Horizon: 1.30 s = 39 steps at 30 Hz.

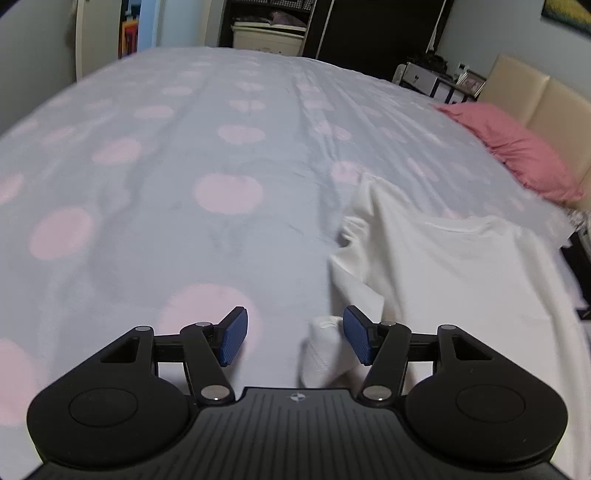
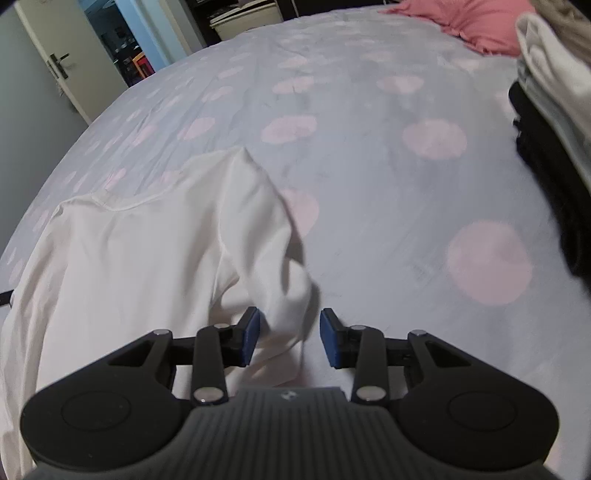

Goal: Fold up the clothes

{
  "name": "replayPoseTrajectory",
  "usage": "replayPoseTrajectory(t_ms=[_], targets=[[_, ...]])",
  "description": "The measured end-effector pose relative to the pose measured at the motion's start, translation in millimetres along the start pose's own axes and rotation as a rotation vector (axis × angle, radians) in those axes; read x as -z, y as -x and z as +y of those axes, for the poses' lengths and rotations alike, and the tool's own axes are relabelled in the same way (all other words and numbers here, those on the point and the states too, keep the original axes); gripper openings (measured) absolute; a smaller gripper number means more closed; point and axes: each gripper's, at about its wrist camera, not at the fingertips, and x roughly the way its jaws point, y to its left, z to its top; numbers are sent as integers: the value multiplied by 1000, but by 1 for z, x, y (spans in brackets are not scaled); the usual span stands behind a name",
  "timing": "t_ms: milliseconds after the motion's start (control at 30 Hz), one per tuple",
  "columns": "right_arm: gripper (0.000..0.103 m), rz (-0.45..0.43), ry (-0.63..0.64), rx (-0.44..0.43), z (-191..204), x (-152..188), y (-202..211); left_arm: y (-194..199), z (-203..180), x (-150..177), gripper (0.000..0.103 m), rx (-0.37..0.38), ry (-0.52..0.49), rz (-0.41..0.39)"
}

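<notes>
Shirt (image 2: 129, 251) lies rumpled on the bed (image 1: 184, 221); both claws, left (image 1: 295, 338) and right (image 2: 288, 338), gape apart at its sleeves and should clamp squarely before folding inward.

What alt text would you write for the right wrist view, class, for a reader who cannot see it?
The right gripper is open, its blue pads on either side of a bunched fold of a white shirt lying on a pale bedsheet with pink spots. A pink pillow lies at the far edge, and a stack of folded clothes sits at the right.
</notes>
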Motion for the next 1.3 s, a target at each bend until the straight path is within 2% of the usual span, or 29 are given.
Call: replayPoseTrajectory(t_ms=[67,100,133,200,367,467,567,633,667,700,733,767,867,933,1033,1133,1300], targets=[[38,16,-7,-9,6,4,-7,-4,-5,0,56,42,27,-3],[32,11,7,2,10,6,-7,-5,-8,-1,56,64,38,-3],[19,12,20,3,14,5,-7,-4,-9,-2,56,70,36,2],[13,13,39,7,19,2,-4,-1,-12,-5,56,74,27,2],[11,-21,51,96,16,-8,11,13,-6,-10,60,107,70,-27],[11,-47,21,171,3,-17,22,4,-10,-7,62,127,63,22],[11,-80,-7,257,-16,-25,35,-8,-19,-3,62,98,5,69],[11,-82,-18,290,-26,-28,38,-15,-20,-2,61,68,4,81],[11,-76,-23,302,-28,-28,38,-17,-19,-2,58,65,20,85],[11,-69,-25,307,-30,-28,36,-19,-17,-2,46,63,37,89],[11,-63,-23,306,-30,-27,34,-21,-14,-3,40,65,59,101],[11,-58,-20,302,-30,-26,32,-23,-11,-3,30,71,78,109],[12,-47,-11,286,-30,-25,26,-23,-10,-4,9,66,86,107],[12,-44,-6,283,-31,-26,24,-18,-11,-6,7,42,79,95],[13,-43,-6,278,-32,-27,26,1,-2,-15,6,-30,89,31],[13,-43,3,283,-30,-26,25,22,24,-28,5,-126,155,-48],[13,-54,20,289,-26,-25,23,27,48,-31,5,-201,171,-61]])
